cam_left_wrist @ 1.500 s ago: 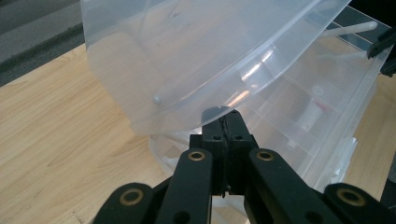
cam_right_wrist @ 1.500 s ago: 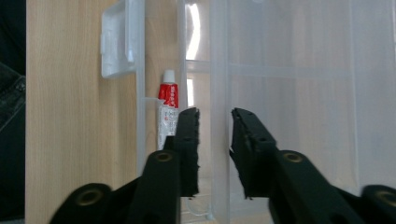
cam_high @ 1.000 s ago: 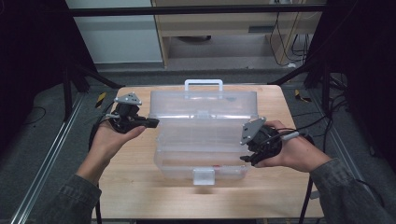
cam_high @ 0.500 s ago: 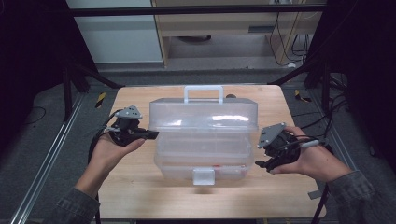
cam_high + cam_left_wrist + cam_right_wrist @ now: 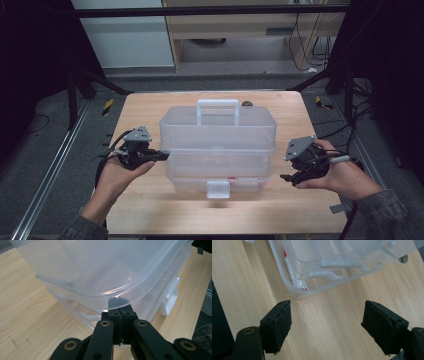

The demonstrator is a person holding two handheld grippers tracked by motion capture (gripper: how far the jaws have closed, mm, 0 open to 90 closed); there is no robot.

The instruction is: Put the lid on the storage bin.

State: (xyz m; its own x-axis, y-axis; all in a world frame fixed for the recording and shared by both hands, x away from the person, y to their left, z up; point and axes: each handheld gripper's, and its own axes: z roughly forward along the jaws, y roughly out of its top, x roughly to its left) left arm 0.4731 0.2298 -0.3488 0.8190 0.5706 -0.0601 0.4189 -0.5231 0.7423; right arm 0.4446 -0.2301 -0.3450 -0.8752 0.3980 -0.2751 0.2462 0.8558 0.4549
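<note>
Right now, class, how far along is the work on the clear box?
Done: the lid looks down on the clear box. In hand: the shut left gripper is at its left rim; the right gripper, jaws just opening, holds nothing. Left: the front latch looks unfastened.

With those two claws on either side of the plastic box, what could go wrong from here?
The shut left gripper sits right at the box lid's edge; it might slip off the smooth plastic. The right gripper is open over bare table, apart from the box, so a one-sided push could slide or tip it.
</note>
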